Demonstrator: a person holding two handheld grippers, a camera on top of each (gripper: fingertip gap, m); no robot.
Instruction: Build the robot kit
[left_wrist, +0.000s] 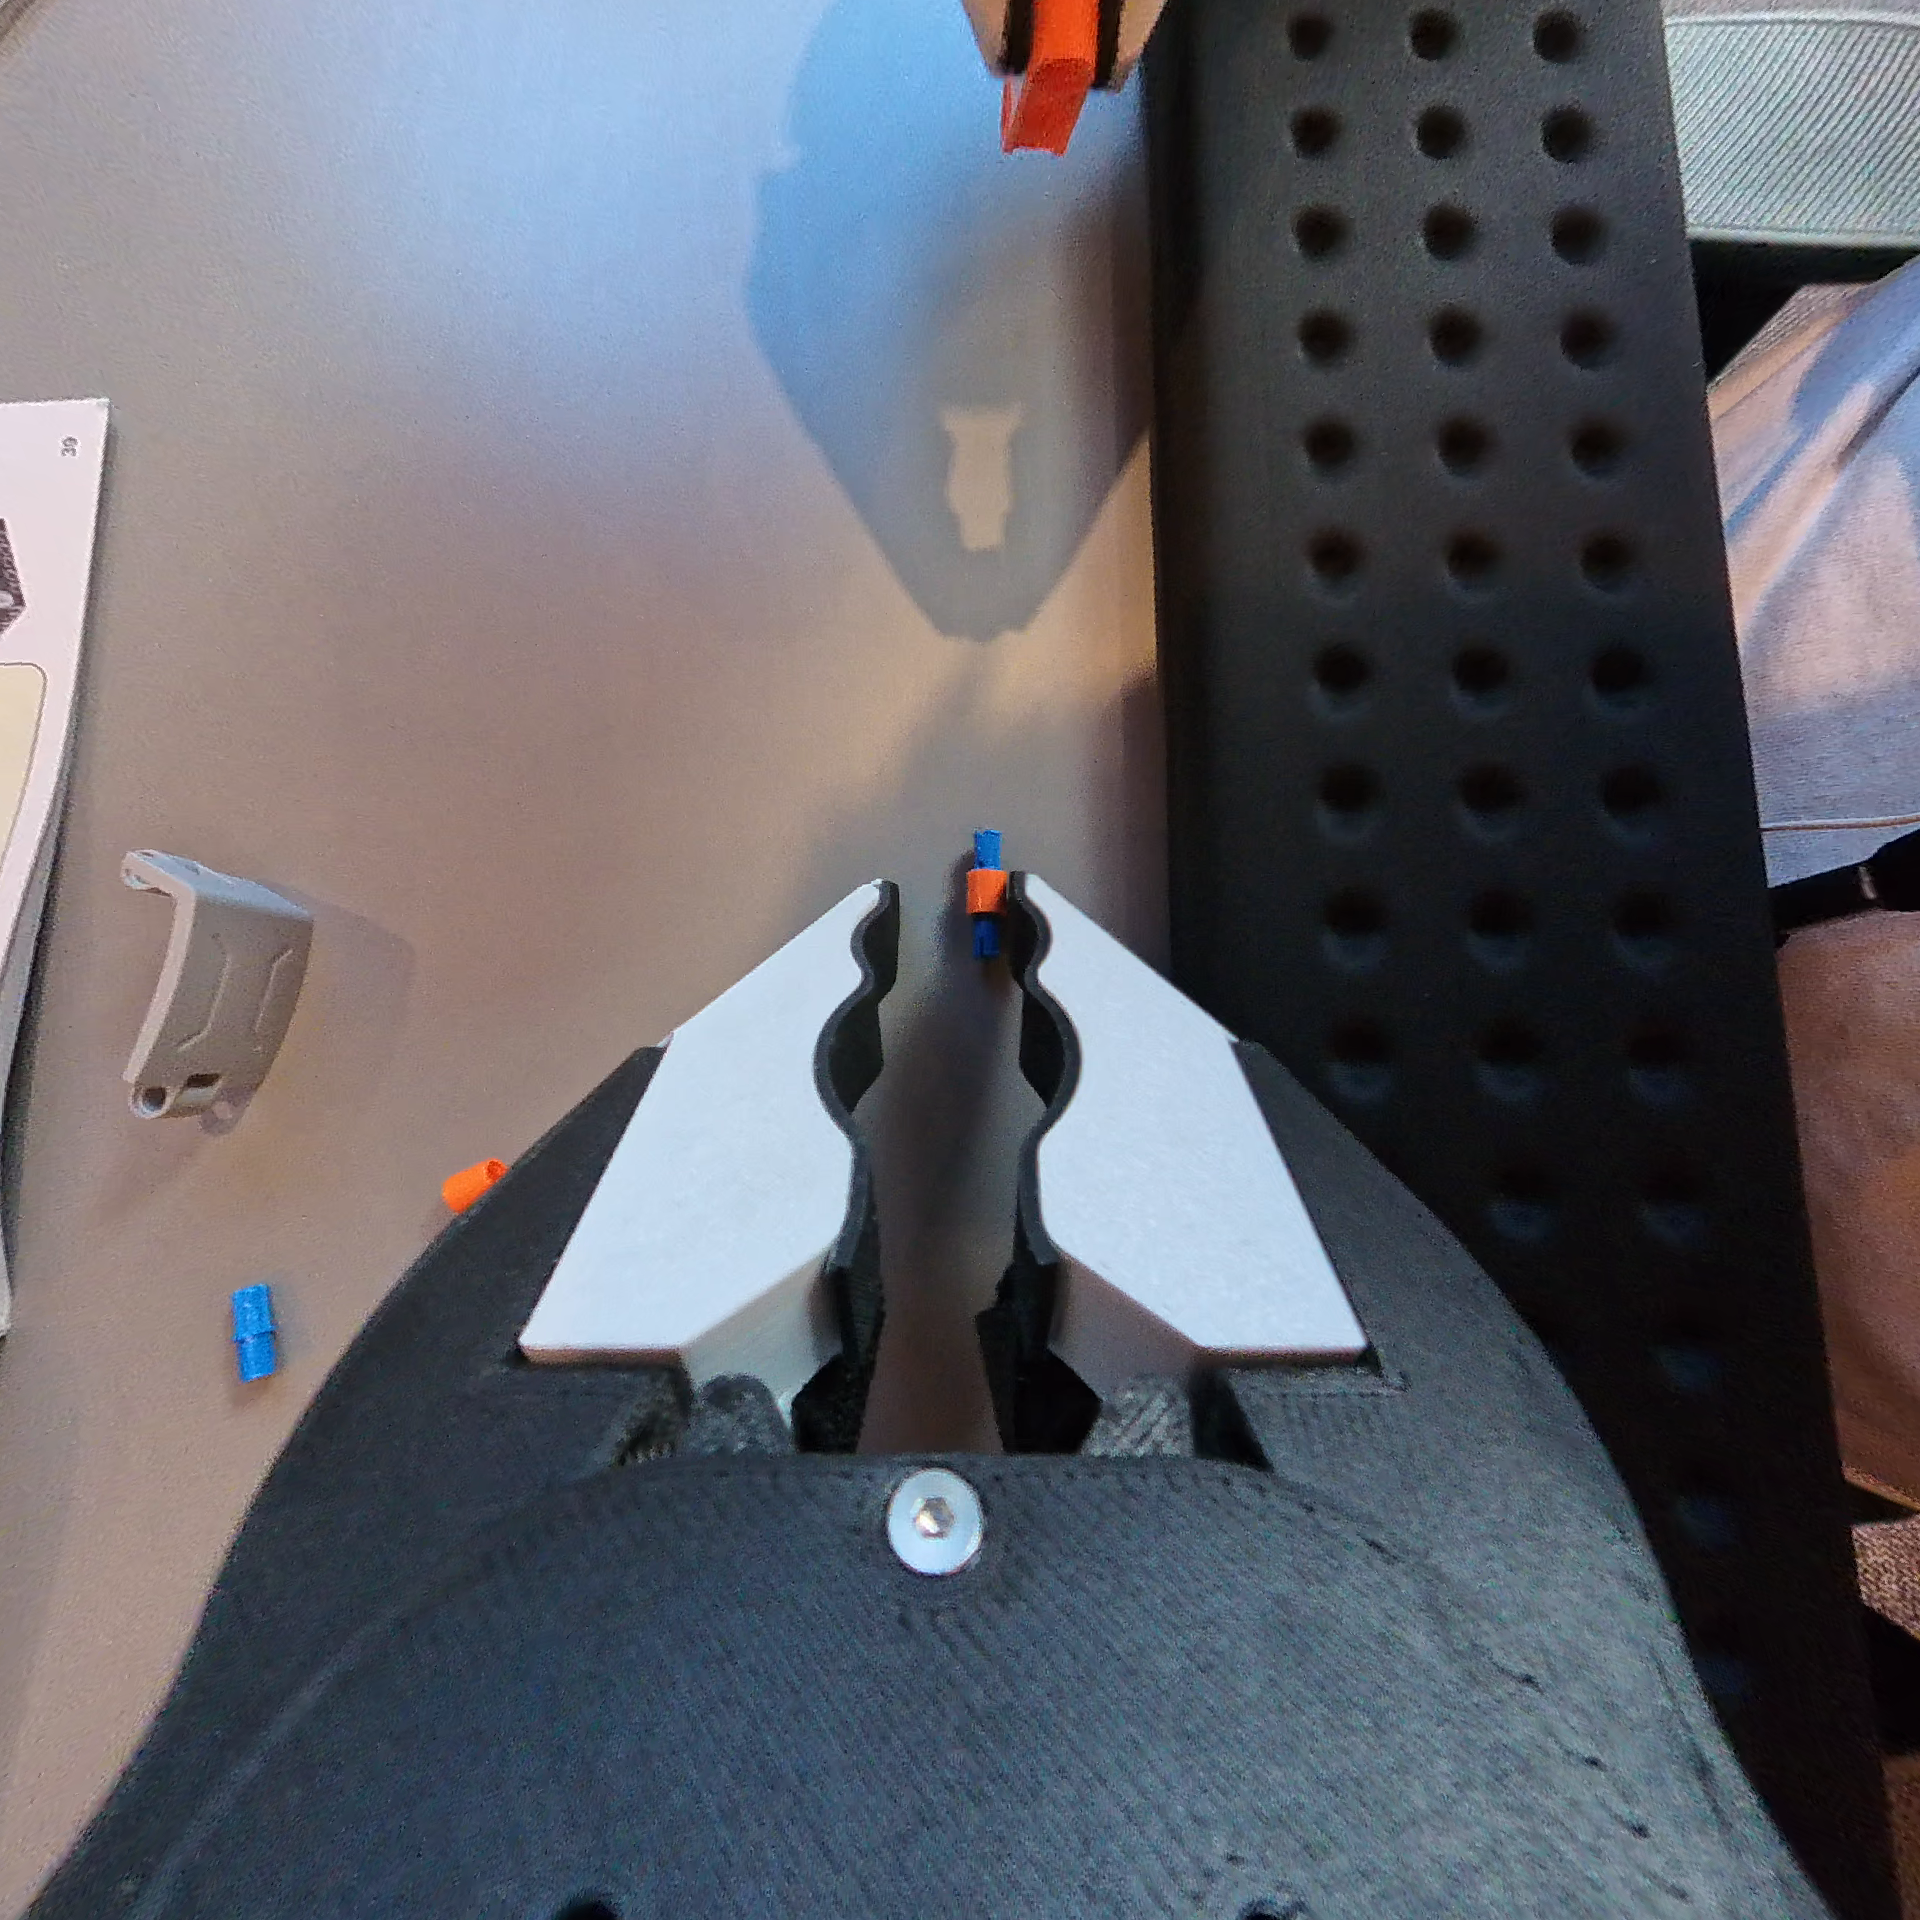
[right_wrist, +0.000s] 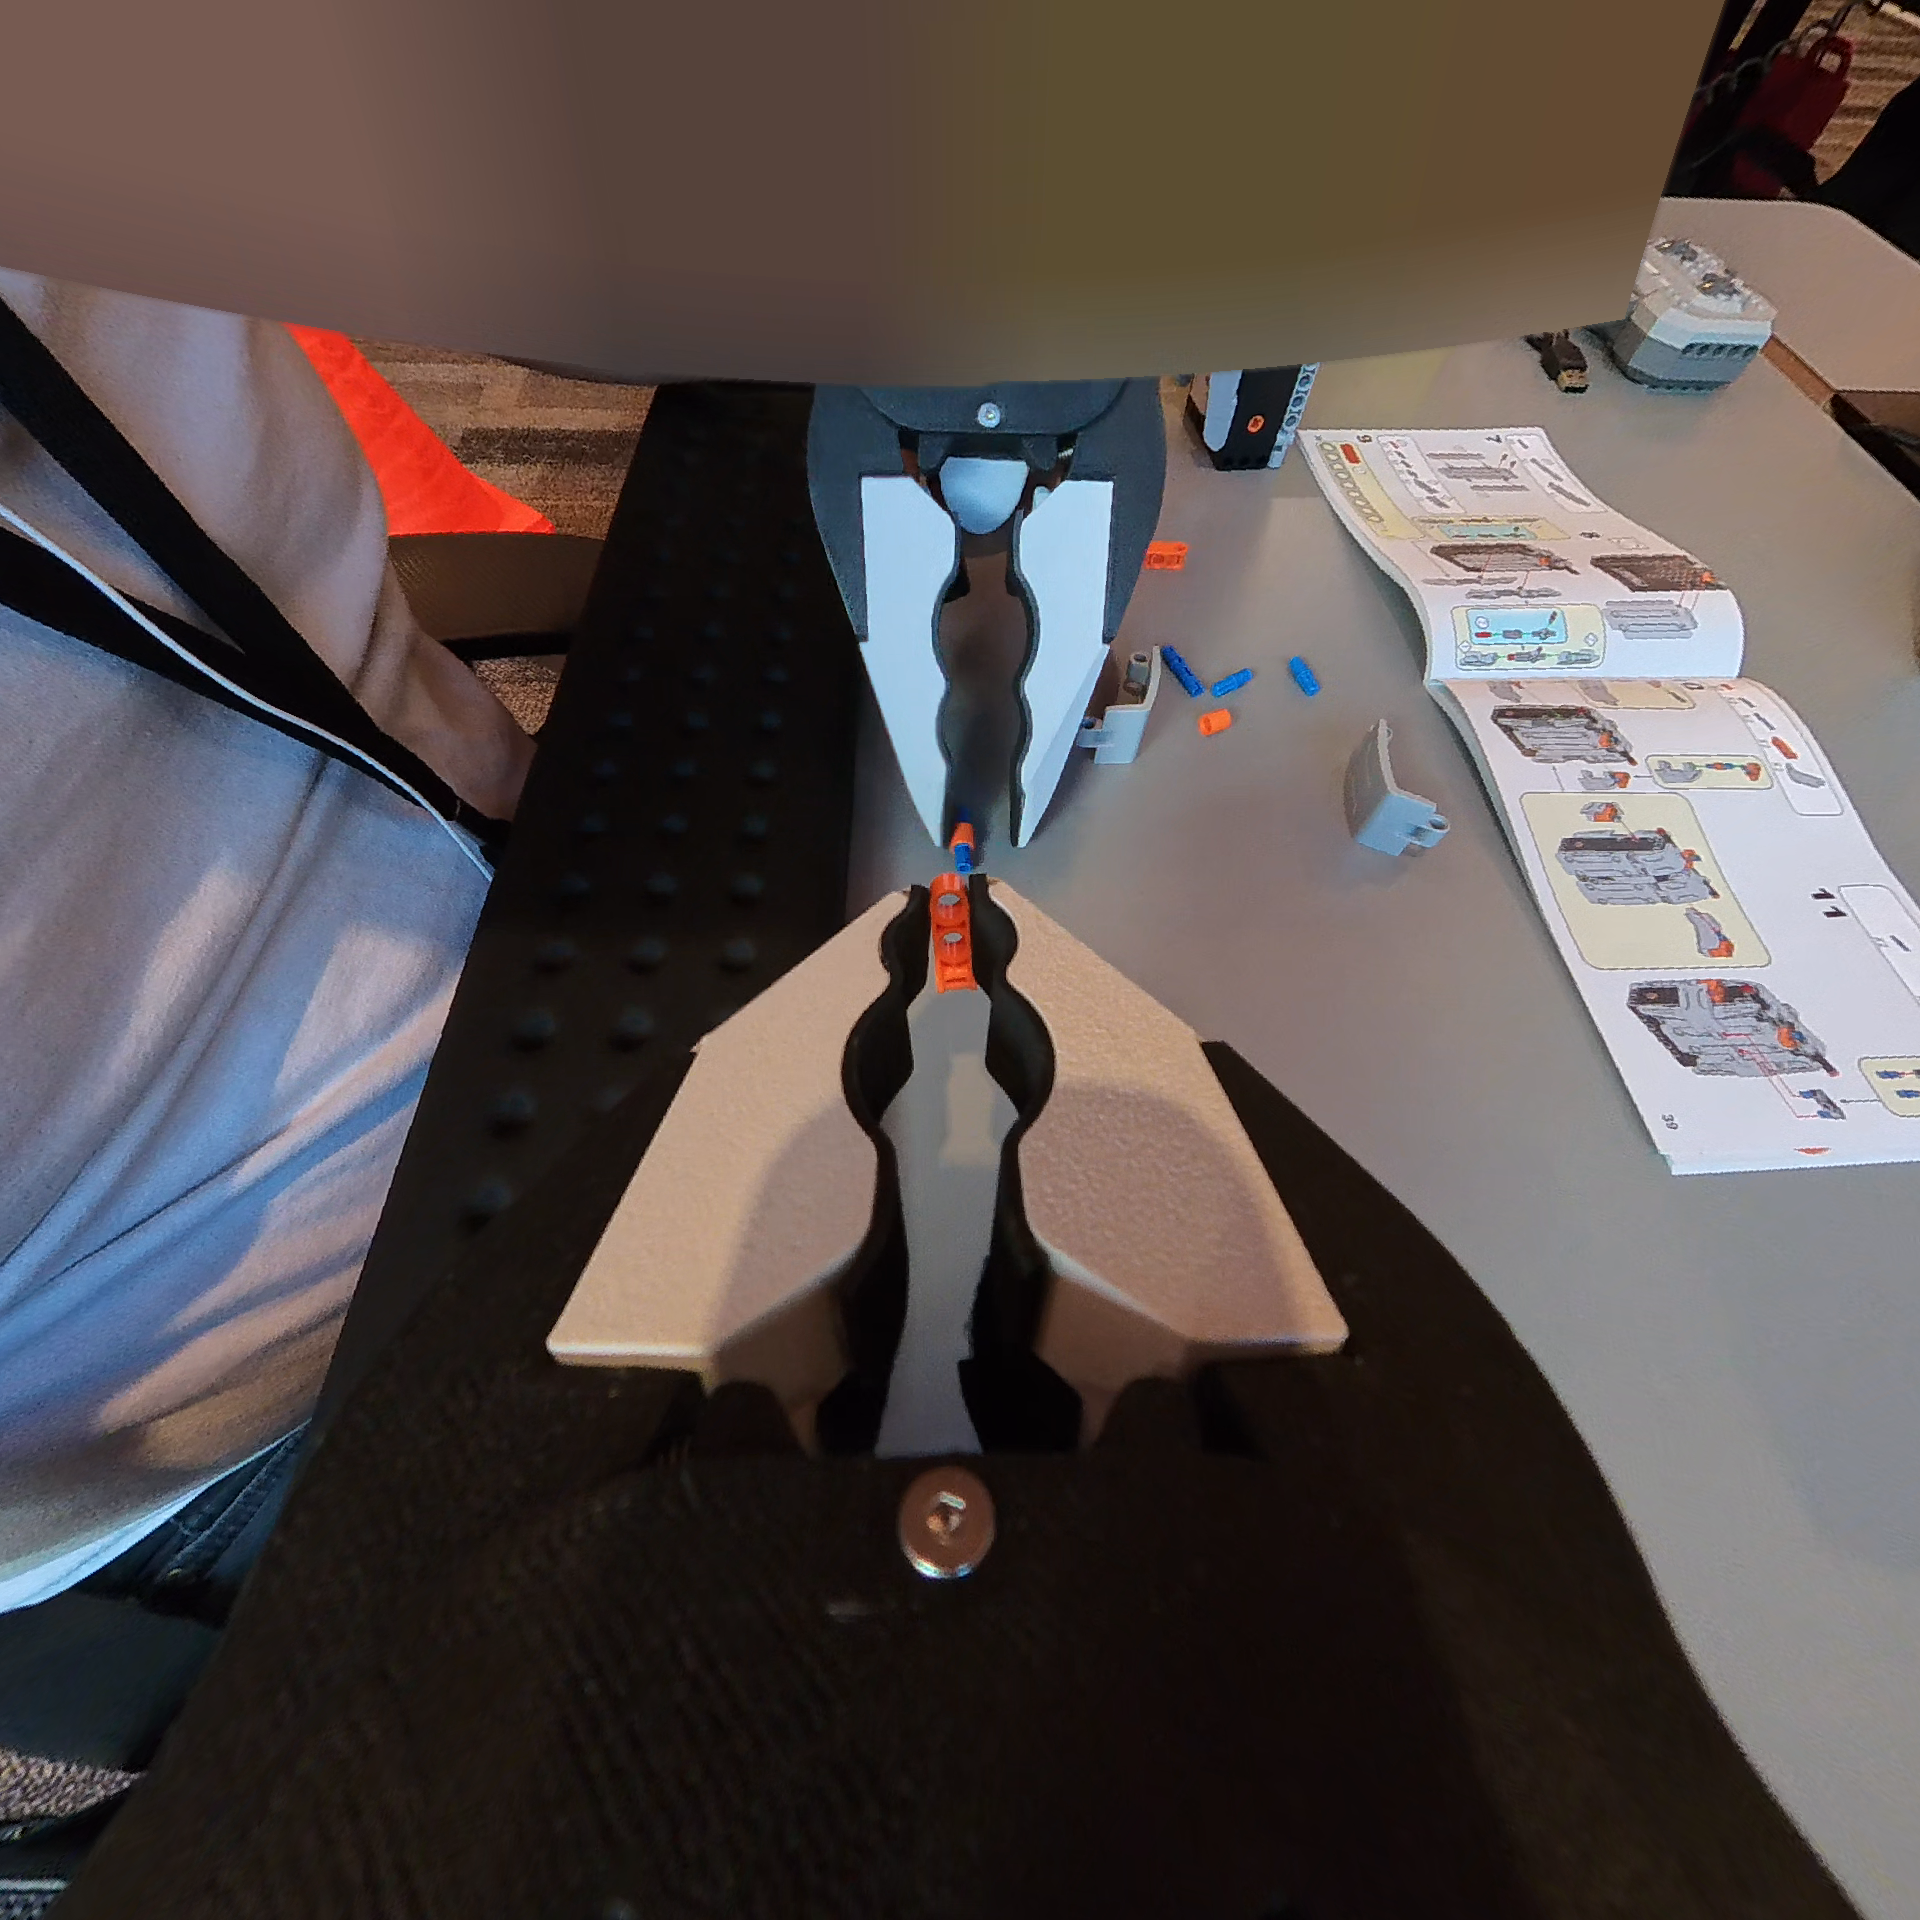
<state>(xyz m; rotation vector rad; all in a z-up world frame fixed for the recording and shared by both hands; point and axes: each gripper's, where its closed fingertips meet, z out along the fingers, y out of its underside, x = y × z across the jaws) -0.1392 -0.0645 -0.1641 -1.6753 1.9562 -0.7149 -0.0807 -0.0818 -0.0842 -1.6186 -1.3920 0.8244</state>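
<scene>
Right gripper (right_wrist: 948, 883), black-bodied with white fingers, is clamped on an orange two-hole plastic connector (right_wrist: 949, 945) above the grey table (right_wrist: 1351, 1351). Left gripper (left_wrist: 954, 883) stands parted, its right fingertip touching a blue pin with orange sleeve (left_wrist: 985, 894). An open printed instruction booklet (right_wrist: 1621, 790) lies nearby, beside a grey curved panel piece (left_wrist: 213, 987).

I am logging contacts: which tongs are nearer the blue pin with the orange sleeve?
Left. The blue pin with the orange sleeve sits against the left tongs' tip; the right tongs face it, apart.
</scene>
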